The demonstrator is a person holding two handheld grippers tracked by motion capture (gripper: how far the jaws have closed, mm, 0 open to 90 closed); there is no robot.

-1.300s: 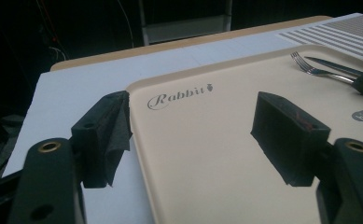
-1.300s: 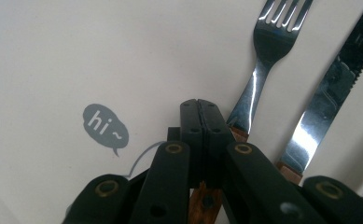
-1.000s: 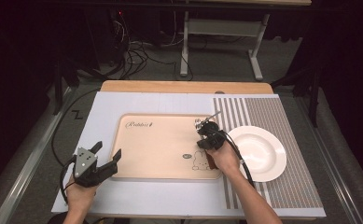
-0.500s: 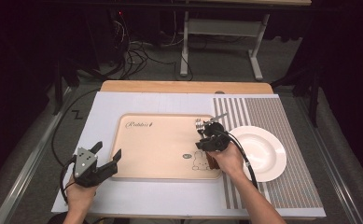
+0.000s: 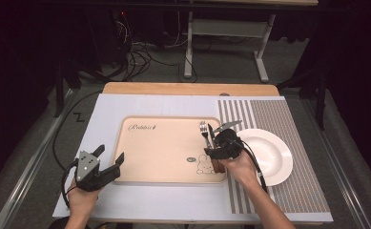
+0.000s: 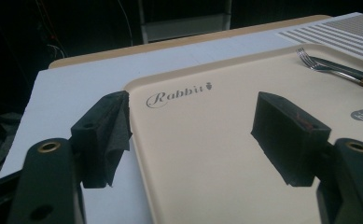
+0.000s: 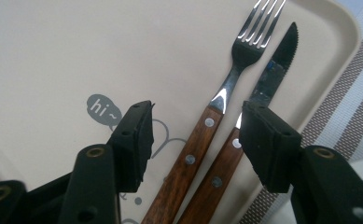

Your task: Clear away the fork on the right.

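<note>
Right claw newly opened above fork, knife on beige tray

The room is dark beyond the lit wooden table, which is covered by a pale sheet and a striped mat. Behind it, on the grey floor, stand a white metal frame and a tangle of cables.

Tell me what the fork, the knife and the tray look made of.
Fork: shiny metal head, probably steel; brown wood-grain handle with metal rivets.
Knife: dark serrated metal blade, similar riveted wooden handle.
Tray: smooth matte cream surface with printed drawings, likely plastic.
</note>
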